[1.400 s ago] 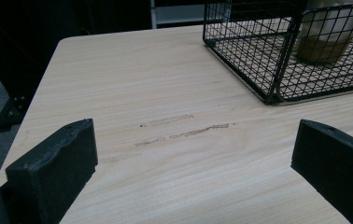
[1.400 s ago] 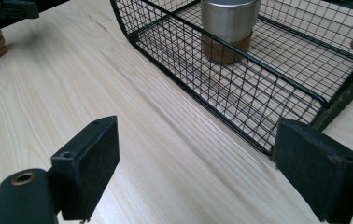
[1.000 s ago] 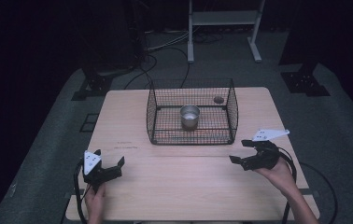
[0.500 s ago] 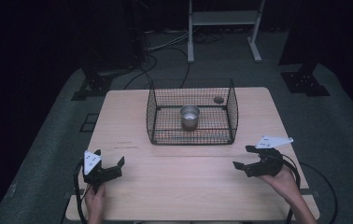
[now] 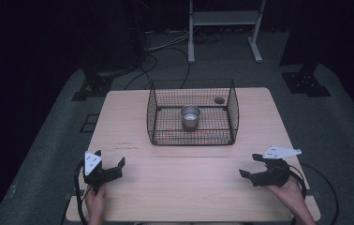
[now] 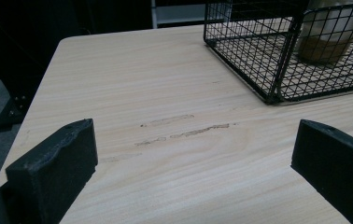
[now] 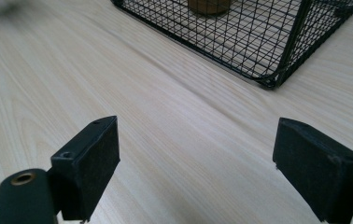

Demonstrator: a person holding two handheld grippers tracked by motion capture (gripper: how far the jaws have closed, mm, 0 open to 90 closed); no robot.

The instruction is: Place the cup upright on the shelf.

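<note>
The metal cup [image 5: 190, 117] stands upright inside the wire basket [image 5: 192, 136] at the middle of the far half of the surface [image 5: 184, 178]; both tongs are well apart from it, near the front edge, jaws spread wide and holding nothing; the left tongs [image 5: 109, 165] sit at the front left, the right tongs [image 5: 250, 168] at the front right. To fetch the cup well, I judge one should come in from above, over the basket's rim, since the mesh walls block any low approach; keep the jaws wide until they straddle the cup. Bare surface lies between tongs and basket; mind the near corners [image 7: 270, 84] of the basket.
</note>
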